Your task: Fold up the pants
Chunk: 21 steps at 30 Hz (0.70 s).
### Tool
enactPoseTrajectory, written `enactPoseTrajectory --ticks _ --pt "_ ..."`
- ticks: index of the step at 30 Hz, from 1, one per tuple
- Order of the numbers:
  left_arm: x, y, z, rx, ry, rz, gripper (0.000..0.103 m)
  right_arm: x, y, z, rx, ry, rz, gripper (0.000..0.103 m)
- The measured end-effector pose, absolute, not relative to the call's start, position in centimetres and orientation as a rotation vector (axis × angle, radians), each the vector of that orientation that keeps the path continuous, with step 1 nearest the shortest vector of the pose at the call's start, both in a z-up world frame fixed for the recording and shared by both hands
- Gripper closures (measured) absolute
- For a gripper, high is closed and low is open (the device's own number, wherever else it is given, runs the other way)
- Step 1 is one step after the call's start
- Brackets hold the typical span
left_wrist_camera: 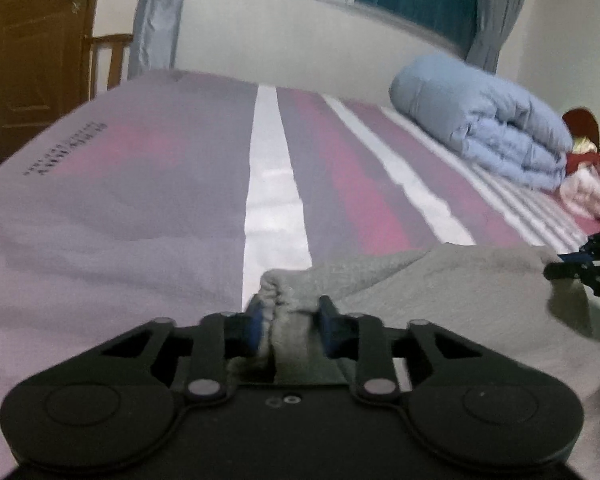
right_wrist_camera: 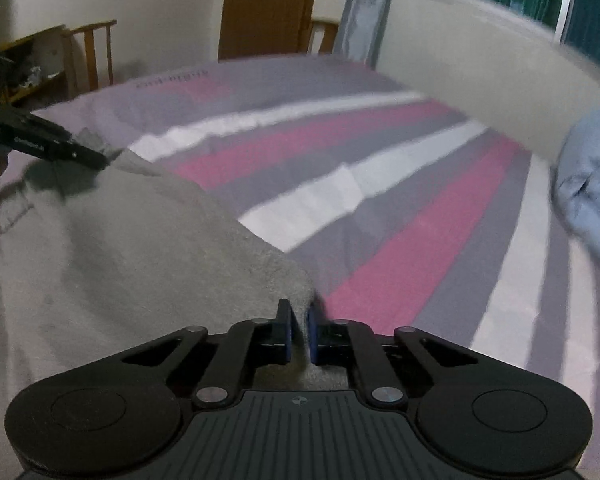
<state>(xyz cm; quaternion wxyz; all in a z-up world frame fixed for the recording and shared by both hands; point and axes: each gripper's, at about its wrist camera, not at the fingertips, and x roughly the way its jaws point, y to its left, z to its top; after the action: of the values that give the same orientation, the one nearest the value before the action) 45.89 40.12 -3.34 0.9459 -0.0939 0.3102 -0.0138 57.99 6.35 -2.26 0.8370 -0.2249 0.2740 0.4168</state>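
Note:
Grey pants (left_wrist_camera: 440,292) lie on a striped bed. My left gripper (left_wrist_camera: 290,316) is shut on a bunched corner of them, held just above the sheet. My right gripper (right_wrist_camera: 299,322) is shut on another corner of the pants (right_wrist_camera: 120,248). In the left wrist view the right gripper (left_wrist_camera: 580,270) shows at the far right edge, pinching the cloth. In the right wrist view the left gripper (right_wrist_camera: 60,148) shows at the far left, holding the far corner. The cloth is stretched between them.
The bed sheet (left_wrist_camera: 340,184) has pink, grey and white stripes. A folded blue duvet (left_wrist_camera: 488,128) lies at the bed's far right, with pink and red bedding (left_wrist_camera: 588,188) beside it. A wall with window and curtains runs behind. A wooden door (right_wrist_camera: 268,4) and chairs (right_wrist_camera: 96,52) stand beyond the bed.

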Motion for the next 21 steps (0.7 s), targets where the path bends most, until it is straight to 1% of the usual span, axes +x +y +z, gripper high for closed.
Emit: enactPoseTrajectory --ticks 4,10,14,17,18,20,21 --pt "42.8 40.0 -1.2 -0.195 0.585 -0.055 0.088 53.4 5.0 0.6 -0.494 0.496 0.877 0.095" --pt "36.8 38.5 1.6 -0.249 0.444 -0.110 0.088 45.9 2.0 3.2 -0.504 0.416 0.860 0.095" --pt "32.5 37.2 1.6 -0.270 0.380 -0.128 0.088 40.1 -0.3 3.7 -0.508 0.365 0.853 0.095" --pt "29.3 36.7 0.7 -0.274 0.366 -0.131 0.088 35.6 -1.6 2.9 -0.512 0.352 0.862 0.095" --pt "28.6 36.6 0.1 -0.266 0.383 -0.120 0.080 34.3 -1.9 2.5 -0.516 0.357 0.865 0.095" --pt "27.3 36.7 -1.6 -0.281 0.467 -0.064 0.070 31.9 -1.7 0.6 -0.567 0.377 0.850 0.094" --pt "26.9 36.8 -2.7 -0.282 0.534 -0.035 0.062 31.0 -1.6 -0.5 -0.587 0.397 0.840 0.087"
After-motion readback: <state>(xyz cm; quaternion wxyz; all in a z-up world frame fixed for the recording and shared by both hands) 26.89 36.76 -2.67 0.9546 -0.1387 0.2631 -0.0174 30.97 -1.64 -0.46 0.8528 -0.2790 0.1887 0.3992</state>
